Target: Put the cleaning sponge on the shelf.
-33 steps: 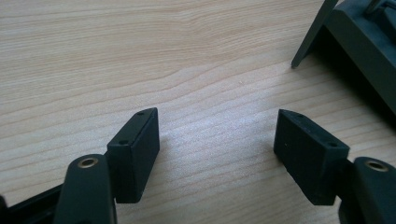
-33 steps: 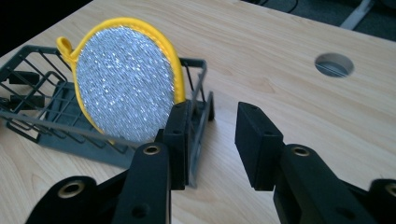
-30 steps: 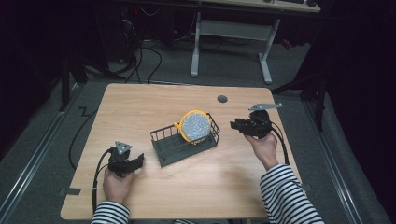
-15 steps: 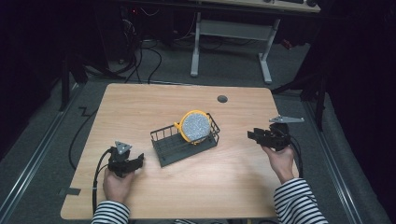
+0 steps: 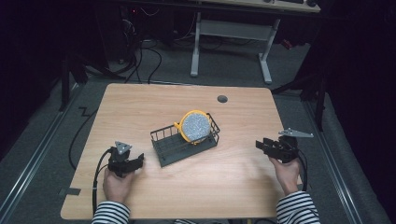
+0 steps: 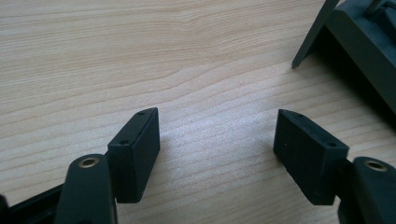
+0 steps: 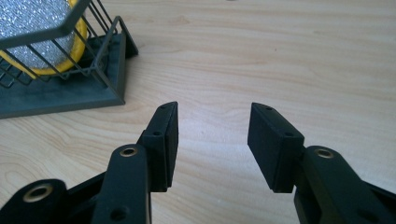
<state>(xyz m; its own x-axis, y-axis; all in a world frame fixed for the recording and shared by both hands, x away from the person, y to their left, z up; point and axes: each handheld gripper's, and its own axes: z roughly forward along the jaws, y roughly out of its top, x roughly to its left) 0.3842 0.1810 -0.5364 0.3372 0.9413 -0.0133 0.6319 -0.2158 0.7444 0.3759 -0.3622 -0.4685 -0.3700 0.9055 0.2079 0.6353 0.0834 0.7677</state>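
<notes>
We see a wooden table (image 5: 187, 102) with a dark wire rack (image 5: 185, 140) standing near its middle, set at a slant to the table's edges. In the rack's right end a round yellow sponge (image 5: 194, 126) with a glittery grey face leans on its edge against the wires. A small dark round hole (image 5: 222, 99) sits in the tabletop beyond the rack, well apart from it. Our left hand (image 5: 116, 184) holds the left gripper (image 5: 135, 163) low over the table near the front left, just beside the rack's left end but not touching it. In the left gripper view its jaws stand spread wide with bare wood between them, and a corner of the rack (image 6: 364, 42) shows at the upper right. Our right hand (image 5: 286, 171) holds the right gripper (image 5: 261, 145) near the table's right edge, well apart from the rack, its jaws pointing left toward it. In the right gripper view those jaws are also spread, a little less widely, with bare wood between them, and the rack (image 7: 60, 95) with the sponge (image 7: 39, 28) in it lies ahead at the upper left. Striped sleeves (image 5: 296, 210) cover both forearms at the bottom of the high view.
</notes>
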